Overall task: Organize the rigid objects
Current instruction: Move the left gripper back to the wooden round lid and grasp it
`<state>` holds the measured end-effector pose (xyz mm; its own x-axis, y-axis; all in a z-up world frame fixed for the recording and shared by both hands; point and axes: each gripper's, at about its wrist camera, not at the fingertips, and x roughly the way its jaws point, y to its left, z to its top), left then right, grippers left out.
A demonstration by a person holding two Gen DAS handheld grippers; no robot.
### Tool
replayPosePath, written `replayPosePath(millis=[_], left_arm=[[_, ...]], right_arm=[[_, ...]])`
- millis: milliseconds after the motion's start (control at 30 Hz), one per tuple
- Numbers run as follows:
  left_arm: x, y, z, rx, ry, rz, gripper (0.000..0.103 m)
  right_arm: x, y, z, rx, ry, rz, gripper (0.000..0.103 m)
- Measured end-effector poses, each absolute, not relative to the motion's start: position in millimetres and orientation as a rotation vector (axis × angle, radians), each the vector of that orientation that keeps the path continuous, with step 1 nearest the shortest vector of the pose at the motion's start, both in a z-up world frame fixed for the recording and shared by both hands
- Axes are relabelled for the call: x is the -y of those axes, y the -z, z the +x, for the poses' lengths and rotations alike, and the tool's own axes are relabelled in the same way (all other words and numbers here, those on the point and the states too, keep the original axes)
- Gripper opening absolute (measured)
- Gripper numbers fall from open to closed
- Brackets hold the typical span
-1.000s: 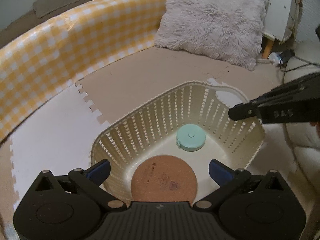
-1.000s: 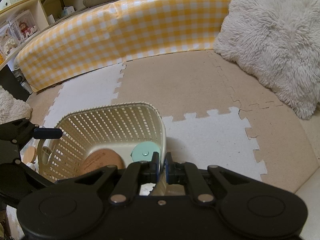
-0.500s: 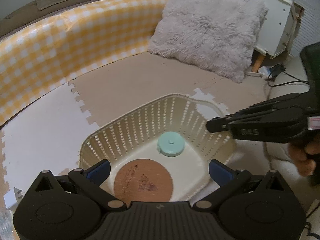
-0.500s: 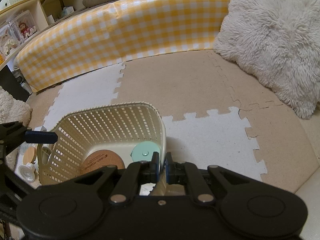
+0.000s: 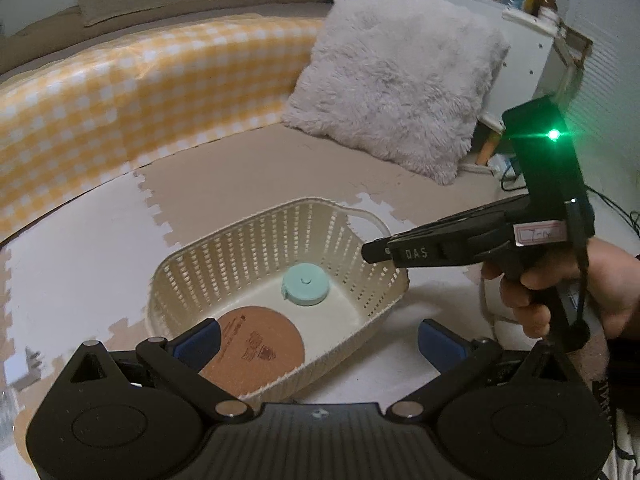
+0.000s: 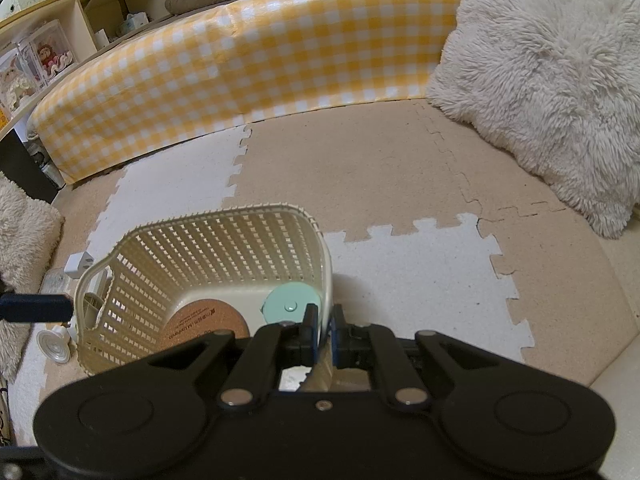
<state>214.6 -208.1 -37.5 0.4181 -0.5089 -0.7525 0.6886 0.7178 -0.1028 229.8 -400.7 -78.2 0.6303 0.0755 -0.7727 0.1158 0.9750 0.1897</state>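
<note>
A cream plastic lattice basket (image 5: 256, 264) is seen on a floor of interlocking foam mat tiles (image 6: 400, 184) in beige and white. Inside the basket a round cork coaster (image 5: 256, 344) lies flat on the bottom, and a mint-green round tape measure (image 5: 306, 284) lies just beside it, nearer the far wall.

The left tongs (image 5: 320, 340) are spread wide and empty, held above the near end of the basket, with the coaster visible between their blue pads (image 5: 200, 338).

The right tongs (image 6: 324, 320) are pressed together on the basket's rim at its corner, the thin wall pinched between the pads, with the tape measure lying just inside that wall. A hand (image 5: 560, 284) is seen gripping the right tool's handle.

A yellow gingham cushion (image 6: 248, 68) and a fluffy white pillow (image 5: 396, 96) border the mat behind.
</note>
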Motion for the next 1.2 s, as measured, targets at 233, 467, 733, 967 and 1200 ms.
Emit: replayPosePath(millis=[233, 467, 733, 967, 1200], left_arm=[[169, 31, 211, -0.82, 0.612, 0.134, 0.103], [126, 33, 226, -0.817, 0.441, -0.008, 0.103], [77, 50, 240, -0.801, 0.258, -0.069, 0.103], [38, 76, 251, -0.822, 0.15, -0.098, 0.103], [5, 106, 268, -0.847, 0.045, -0.092, 0.103]], right_arm=[[401, 78, 230, -0.894, 0.026, 0.226, 0.006], [401, 78, 230, -0.894, 0.031, 0.229, 0.006], [402, 72, 227, -0.869, 0.045, 0.235, 0.006], [403, 68, 224, -0.853, 0.052, 0.238, 0.005], [400, 68, 223, -0.851, 0.055, 0.22, 0.005]])
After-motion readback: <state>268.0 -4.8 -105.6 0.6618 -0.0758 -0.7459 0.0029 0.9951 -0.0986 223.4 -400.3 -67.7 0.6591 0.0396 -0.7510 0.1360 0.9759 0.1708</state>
